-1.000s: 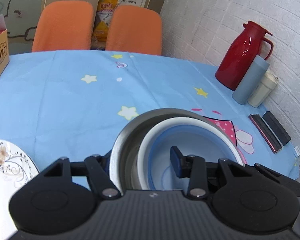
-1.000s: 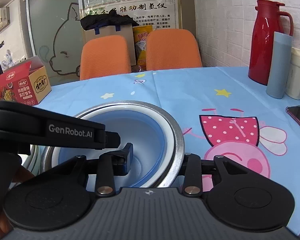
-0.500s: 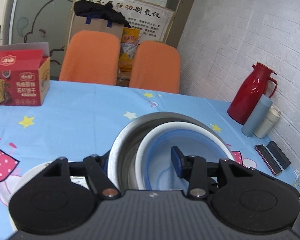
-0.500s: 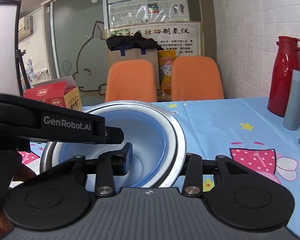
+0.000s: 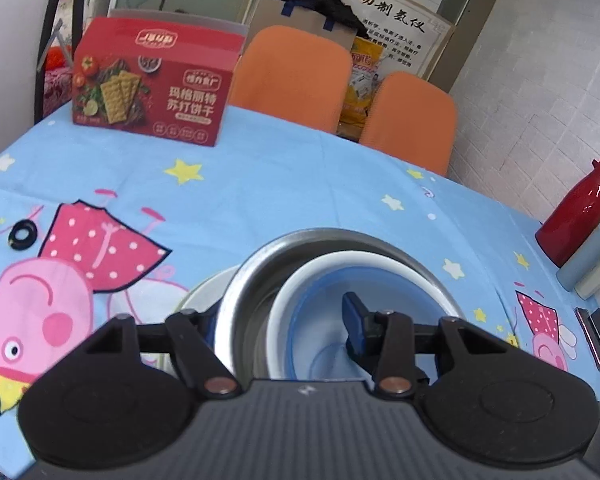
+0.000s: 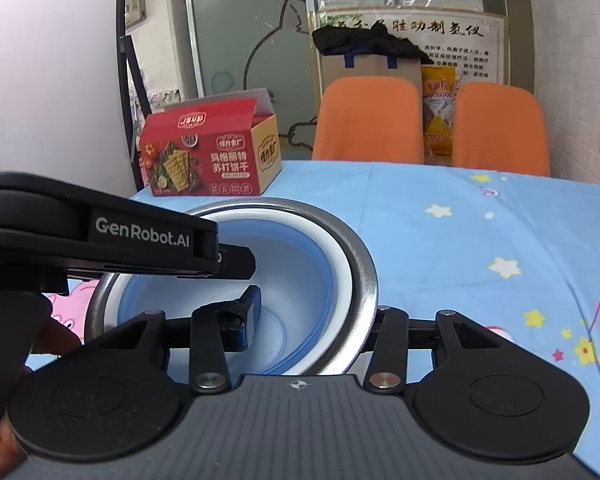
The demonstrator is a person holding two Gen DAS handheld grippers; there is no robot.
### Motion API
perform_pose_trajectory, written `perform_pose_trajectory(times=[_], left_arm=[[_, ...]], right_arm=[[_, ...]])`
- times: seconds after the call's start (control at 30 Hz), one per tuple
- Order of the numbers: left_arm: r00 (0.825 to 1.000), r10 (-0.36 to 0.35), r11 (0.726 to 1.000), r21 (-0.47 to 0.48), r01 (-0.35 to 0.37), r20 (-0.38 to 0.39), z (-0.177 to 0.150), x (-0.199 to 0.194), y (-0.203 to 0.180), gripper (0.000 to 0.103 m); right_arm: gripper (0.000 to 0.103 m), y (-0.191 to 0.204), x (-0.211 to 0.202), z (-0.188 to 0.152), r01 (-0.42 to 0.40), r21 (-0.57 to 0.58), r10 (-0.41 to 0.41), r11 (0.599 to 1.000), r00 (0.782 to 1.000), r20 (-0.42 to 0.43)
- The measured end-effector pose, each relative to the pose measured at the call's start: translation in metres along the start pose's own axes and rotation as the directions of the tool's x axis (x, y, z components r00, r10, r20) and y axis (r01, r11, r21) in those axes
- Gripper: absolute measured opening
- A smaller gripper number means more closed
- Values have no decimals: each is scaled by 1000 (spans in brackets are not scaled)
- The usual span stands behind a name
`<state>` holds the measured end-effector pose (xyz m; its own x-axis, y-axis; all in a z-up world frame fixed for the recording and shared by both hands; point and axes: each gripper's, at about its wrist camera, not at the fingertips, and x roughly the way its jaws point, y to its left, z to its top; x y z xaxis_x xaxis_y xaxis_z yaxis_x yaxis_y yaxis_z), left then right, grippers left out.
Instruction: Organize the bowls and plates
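Two nested bowls, a blue-and-white plastic bowl (image 5: 320, 284) inside a round steel bowl (image 5: 238, 320), hang over a white plate (image 5: 200, 293). The left gripper (image 5: 280, 314) clamps their rim. The right gripper (image 6: 316, 312), its jaws just opening, straddles it loosely. Stacking looks nearly done. Next, the left should let go too, and both should withdraw.

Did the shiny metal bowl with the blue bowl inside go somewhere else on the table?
Yes. The metal bowl has travelled left across the tablecloth, away from the red flask and toward the cracker box.
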<state>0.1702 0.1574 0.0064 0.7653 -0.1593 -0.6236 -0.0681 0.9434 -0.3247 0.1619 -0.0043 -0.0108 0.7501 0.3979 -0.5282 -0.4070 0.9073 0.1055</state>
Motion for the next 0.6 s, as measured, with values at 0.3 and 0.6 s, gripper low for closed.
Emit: perform_pose_trajectory(times=[0.3, 0.6], left_arm=[[999, 3, 1000, -30, -4, -38, -8, 18, 18, 45], [999, -35, 999, -30, 35, 7, -7, 17, 17, 73]], right_arm=[[77, 9, 18, -15, -15, 1, 15, 1000, 998, -66], [95, 7, 20, -17, -50, 21, 51, 999, 996, -70]])
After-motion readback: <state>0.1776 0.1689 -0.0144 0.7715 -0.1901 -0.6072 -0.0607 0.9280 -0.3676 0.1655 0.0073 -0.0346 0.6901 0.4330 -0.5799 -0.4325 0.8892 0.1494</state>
